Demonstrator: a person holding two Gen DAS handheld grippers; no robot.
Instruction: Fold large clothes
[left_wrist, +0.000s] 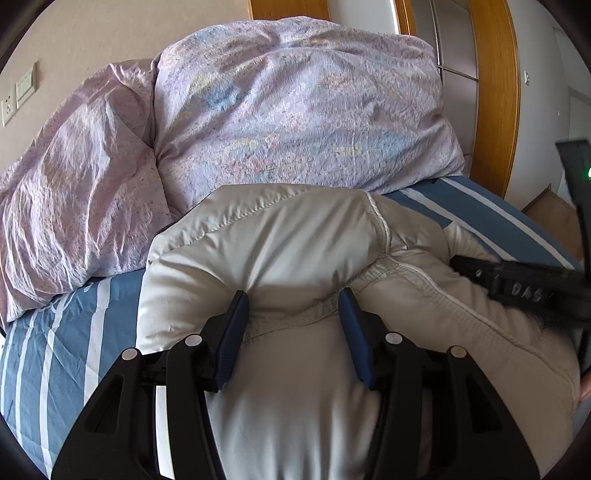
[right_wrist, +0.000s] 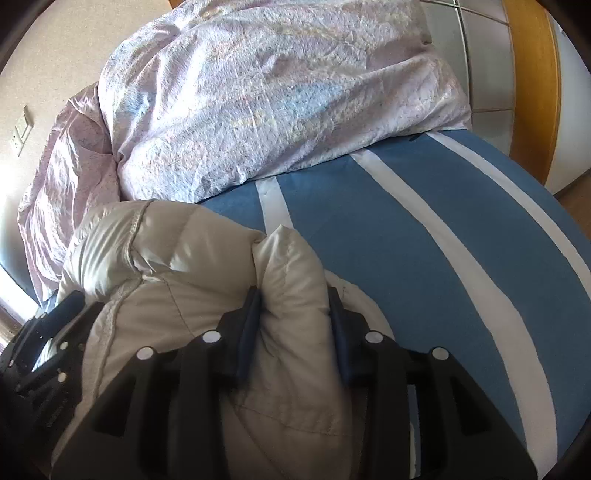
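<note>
A cream puffy down jacket (left_wrist: 280, 240) lies bunched on the blue striped bed sheet (left_wrist: 55, 332). My left gripper (left_wrist: 293, 301) has its blue pads apart, with jacket fabric and a seam bulging between them. My right gripper (right_wrist: 293, 295) has its jaws closed on a thick puffy fold of the jacket (right_wrist: 291, 266), which fills the gap. The right gripper also shows as a black bar at the right of the left wrist view (left_wrist: 517, 284). The left gripper shows at the lower left of the right wrist view (right_wrist: 48, 332).
A crumpled lilac duvet (left_wrist: 295, 110) is piled at the back of the bed, touching the jacket's far edge. The blue sheet with white stripes (right_wrist: 443, 240) stretches to the right. A wooden door frame (left_wrist: 495, 92) and wall switches (left_wrist: 18, 92) stand behind.
</note>
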